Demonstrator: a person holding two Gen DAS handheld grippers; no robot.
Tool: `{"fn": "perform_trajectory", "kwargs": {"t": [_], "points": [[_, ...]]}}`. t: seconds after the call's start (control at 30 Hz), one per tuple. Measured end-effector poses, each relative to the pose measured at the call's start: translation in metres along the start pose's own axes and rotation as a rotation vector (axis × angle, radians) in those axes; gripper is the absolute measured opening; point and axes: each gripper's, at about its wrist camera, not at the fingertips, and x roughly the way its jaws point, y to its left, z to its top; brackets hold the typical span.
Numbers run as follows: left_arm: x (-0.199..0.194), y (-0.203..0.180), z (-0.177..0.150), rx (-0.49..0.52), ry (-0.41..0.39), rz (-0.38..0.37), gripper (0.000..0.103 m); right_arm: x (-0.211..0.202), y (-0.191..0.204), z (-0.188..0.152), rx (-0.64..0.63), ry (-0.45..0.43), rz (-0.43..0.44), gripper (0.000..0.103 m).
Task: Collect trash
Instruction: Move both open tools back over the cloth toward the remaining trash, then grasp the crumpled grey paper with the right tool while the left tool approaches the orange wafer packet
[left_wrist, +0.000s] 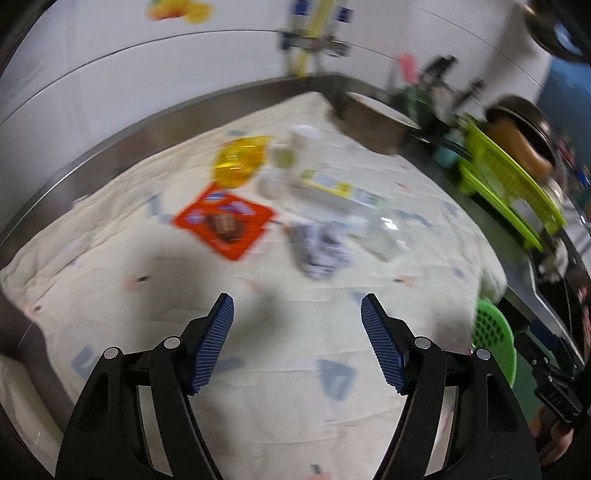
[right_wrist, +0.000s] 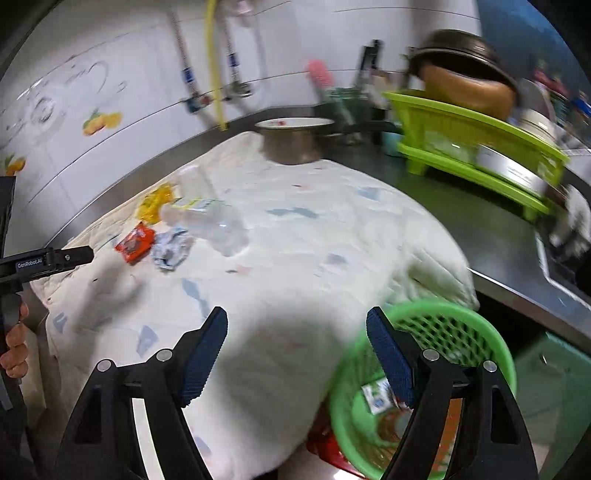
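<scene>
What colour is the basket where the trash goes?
Green, with a lattice of holes: the basket shows best in the right wrist view.

Orange wrapper (left_wrist: 225, 225), yellow bag (left_wrist: 240, 162), green basket (right_wrist: 454, 332), cream patterned cloth (left_wrist: 147, 302)

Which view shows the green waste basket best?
The right wrist view: the green waste basket shows its mesh wall, rim and some trash already inside, beside the cloth-covered counter. The left wrist view catches only a sliver of it at the cloth's edge.
</scene>
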Motion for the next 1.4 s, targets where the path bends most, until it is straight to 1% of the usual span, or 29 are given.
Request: {"fn": "perform_trajectory", "kwargs": {"t": [0.2, 0.43, 0.57, 0.73, 0.83, 1.0, 1.13, 1.2, 1.23, 1.27, 1.4], "points": [[-0.003, 0.044, 0.002, -0.093, -0.016, 0.055, 0.071, 0.031, 0.039, 0.023, -0.061, 0.017, 0.099, 0.075], [0.000, 0.076, -0.001, -0.156, -0.011, 0.095, 0.071, 0.072, 0.094, 0.040, -0.121, 0.052, 0.199, 0.073], [0.002, 0.087, -0.001, -0.175, -0.006, 0.109, 0.071, 0.094, 0.116, 0.045, -0.127, 0.068, 0.246, 0.072], [0.007, 0.096, -0.001, -0.190, -0.001, 0.116, 0.071, 0.125, 0.137, 0.048, -0.134, 0.100, 0.263, 0.071], [0.011, 0.101, 0.000, -0.196, 0.004, 0.118, 0.071, 0.148, 0.145, 0.049, -0.110, 0.135, 0.268, 0.069], [0.017, 0.107, 0.008, -0.205, 0.004, 0.125, 0.071, 0.175, 0.155, 0.050, -0.103, 0.167, 0.230, 0.066], [0.026, 0.108, 0.017, -0.211, 0.010, 0.117, 0.070, 0.193, 0.159, 0.050, -0.107, 0.184, 0.188, 0.058], [0.033, 0.108, 0.023, -0.220, 0.017, 0.112, 0.070, 0.199, 0.160, 0.050, -0.103, 0.197, 0.186, 0.055], [0.037, 0.108, 0.025, -0.229, 0.022, 0.107, 0.070, 0.201, 0.160, 0.050, -0.100, 0.199, 0.189, 0.051], [0.041, 0.109, 0.027, -0.236, 0.027, 0.104, 0.070, 0.201, 0.161, 0.050, -0.099, 0.198, 0.194, 0.049], [0.057, 0.105, 0.037, -0.246, 0.043, 0.094, 0.070, 0.199, 0.165, 0.048, -0.120, 0.181, 0.190, 0.044]]}}
